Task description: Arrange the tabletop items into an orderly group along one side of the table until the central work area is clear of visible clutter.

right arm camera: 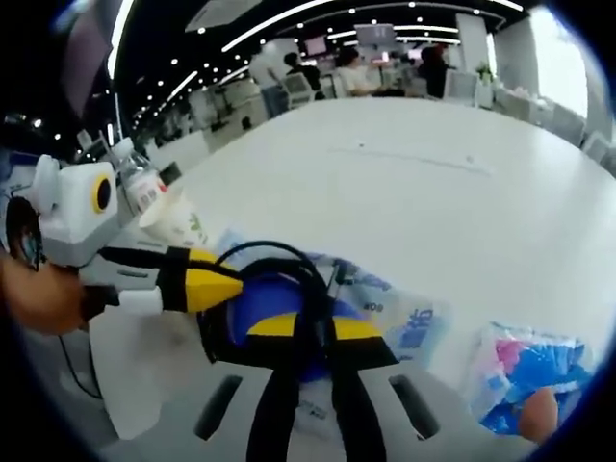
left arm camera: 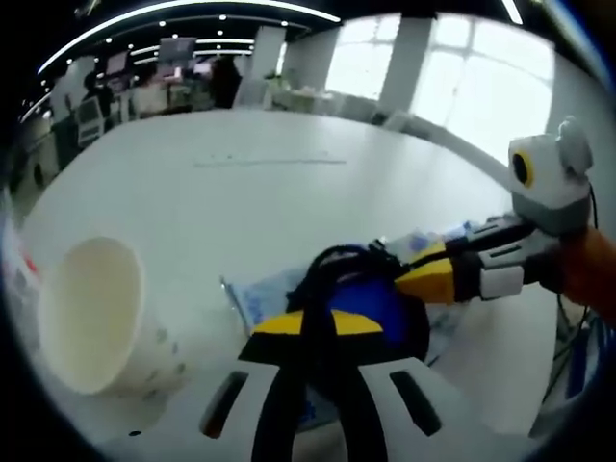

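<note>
The blue thing (left arm camera: 371, 308) with a black cord sat right at both my grippers' tips, jaws maybe closed on it.

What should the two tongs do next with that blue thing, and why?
Probably lift the blue thing together and carry it toward the paper cup. Both the left tongs and right tongs already meet on it, on the white table.
</note>
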The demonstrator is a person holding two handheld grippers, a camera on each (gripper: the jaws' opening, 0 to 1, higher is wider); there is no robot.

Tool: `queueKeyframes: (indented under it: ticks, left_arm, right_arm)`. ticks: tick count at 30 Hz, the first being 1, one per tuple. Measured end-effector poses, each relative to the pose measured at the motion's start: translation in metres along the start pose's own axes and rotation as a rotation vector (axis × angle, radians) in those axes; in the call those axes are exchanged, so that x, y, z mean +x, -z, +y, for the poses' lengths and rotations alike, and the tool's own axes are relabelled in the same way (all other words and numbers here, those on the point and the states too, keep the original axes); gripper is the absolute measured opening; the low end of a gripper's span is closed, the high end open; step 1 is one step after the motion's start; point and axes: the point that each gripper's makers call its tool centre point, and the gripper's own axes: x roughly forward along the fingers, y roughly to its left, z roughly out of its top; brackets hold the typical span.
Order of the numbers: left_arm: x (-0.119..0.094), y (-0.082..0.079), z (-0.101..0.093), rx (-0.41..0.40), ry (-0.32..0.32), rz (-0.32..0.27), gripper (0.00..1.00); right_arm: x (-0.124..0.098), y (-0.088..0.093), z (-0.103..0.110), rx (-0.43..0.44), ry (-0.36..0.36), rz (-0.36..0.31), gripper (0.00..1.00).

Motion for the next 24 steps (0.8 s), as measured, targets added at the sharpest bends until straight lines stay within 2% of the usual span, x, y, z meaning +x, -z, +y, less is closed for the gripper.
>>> queueKeyframes:
  ticks: [15,24]
  left_arm:
    - [-0.010,-0.010,-0.003,0.001,0.001,-0.017,0.04]
    - [-0.020,-0.016,-0.009,0.011,0.007,-0.029,0.04]
  right_arm:
    - [-0.011,-0.005,0.006,0.037,-0.016,-0.011,0.10]
    - [-0.021,-0.009,0.010,0.026,-0.018,-0.021,0.09]
